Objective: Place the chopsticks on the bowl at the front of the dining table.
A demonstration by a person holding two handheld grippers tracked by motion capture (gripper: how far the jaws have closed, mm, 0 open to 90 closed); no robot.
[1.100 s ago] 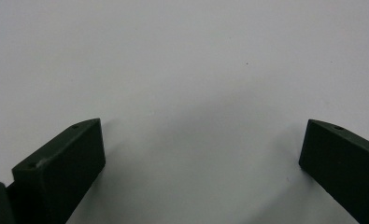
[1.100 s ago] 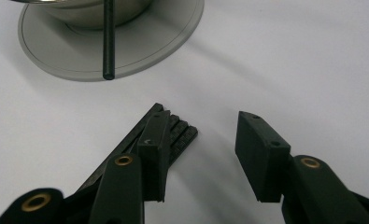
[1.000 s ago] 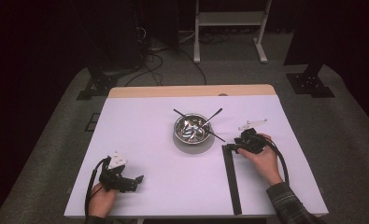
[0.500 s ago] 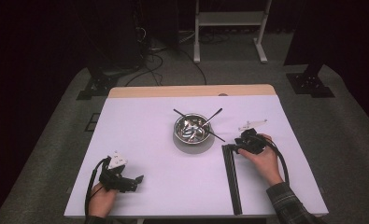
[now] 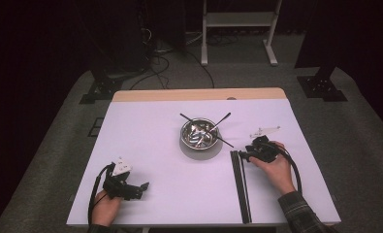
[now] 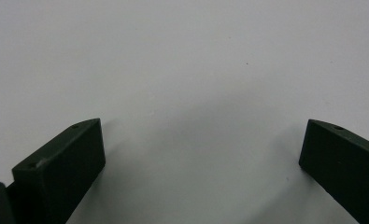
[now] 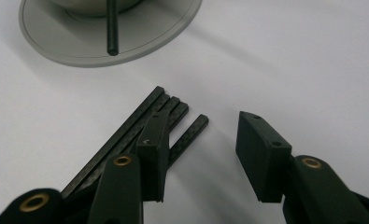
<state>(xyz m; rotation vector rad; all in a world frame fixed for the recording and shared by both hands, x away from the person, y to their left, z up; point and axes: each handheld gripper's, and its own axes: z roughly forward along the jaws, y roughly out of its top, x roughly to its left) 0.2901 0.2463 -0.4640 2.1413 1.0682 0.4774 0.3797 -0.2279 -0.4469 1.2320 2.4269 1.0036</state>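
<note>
White table (image 5: pixel 145 141), dark room. Black rods (image 7: pixel 173 122) lie by bowl (image 5: pixel 199 134). Right gripper (image 7: pixel 205 140) open w/ one rod end between jaws; I'd center, close slow. Left gripper (image 6: pixel 201 154) wide, empty.

A metal bowl (image 5: pixel 199 134) sits near the middle of the tabletop (image 5: pixel 155 131), with rods (image 5: pixel 223 120) in it reaching over its rim. To its right, a bundle of flat strips (image 5: pixel 241 184) runs toward the near edge. The right gripper (image 5: pixel 249 154) rests at the strips' far end. The left gripper (image 5: pixel 136 188) lies near the near-left corner.
</note>
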